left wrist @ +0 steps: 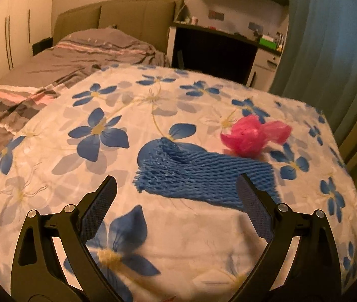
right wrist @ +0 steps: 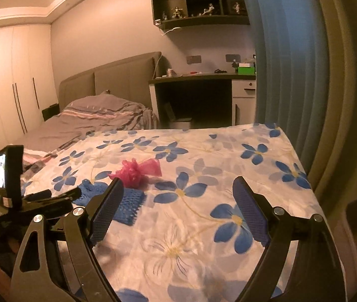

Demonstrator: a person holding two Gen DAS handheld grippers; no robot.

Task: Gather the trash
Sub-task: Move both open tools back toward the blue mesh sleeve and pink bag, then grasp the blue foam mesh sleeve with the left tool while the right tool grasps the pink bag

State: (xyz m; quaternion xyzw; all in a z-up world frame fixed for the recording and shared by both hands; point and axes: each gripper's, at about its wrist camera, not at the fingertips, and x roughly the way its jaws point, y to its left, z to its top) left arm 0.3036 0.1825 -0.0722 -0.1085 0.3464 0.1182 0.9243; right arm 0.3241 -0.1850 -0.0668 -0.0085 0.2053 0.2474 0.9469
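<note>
The blue net (left wrist: 203, 176) lies flat on the flowered cloth (left wrist: 178, 239), its long axis running left to right, with the pink bag (left wrist: 251, 136) just behind its right end. Your left gripper (left wrist: 175, 206) and right gripper (right wrist: 178, 211) both stand wide apart, holding nothing; I can read no writing.

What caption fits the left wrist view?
Open left hand-held gripper approaches blue foam net beside pink plastic bag on floral cloth.
</note>
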